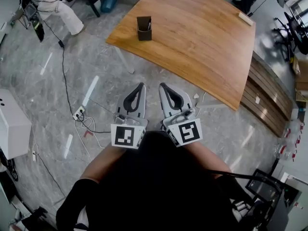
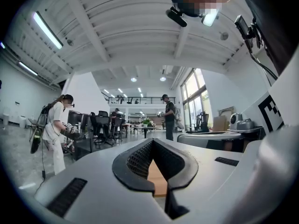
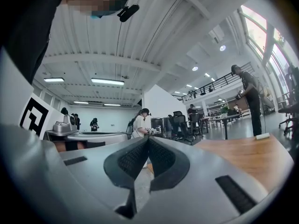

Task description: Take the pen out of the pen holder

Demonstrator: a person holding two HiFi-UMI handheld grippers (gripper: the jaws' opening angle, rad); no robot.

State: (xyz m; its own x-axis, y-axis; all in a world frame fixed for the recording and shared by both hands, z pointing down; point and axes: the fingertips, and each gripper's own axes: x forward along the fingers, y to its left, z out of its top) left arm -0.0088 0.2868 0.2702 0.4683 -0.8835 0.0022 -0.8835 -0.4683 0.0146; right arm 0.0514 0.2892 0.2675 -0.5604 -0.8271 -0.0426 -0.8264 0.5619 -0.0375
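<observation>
A dark square pen holder [image 1: 144, 29] stands near the left corner of the wooden table [image 1: 202, 37], with a pen [image 1: 149, 26] sticking out of it. Both grippers are held close to my body over the floor, well short of the table. The left gripper [image 1: 141, 85] is shut with nothing between its jaws, its tips meeting [image 2: 152, 142]. Beside it, the right gripper [image 1: 162, 85] is also shut and empty [image 3: 148, 139]. The tabletop [image 3: 252, 155] shows in the right gripper view; the pen holder does not appear in either gripper view.
A small pale block [image 1: 246, 19] lies at the table's far right edge. Cables and a power strip [image 1: 79, 113] trail over the marble floor at left, beside a white box [image 1: 12, 124]. Stacked wooden boards [image 1: 269, 100] lie right of the table. A person [image 1: 55, 1] sits far left.
</observation>
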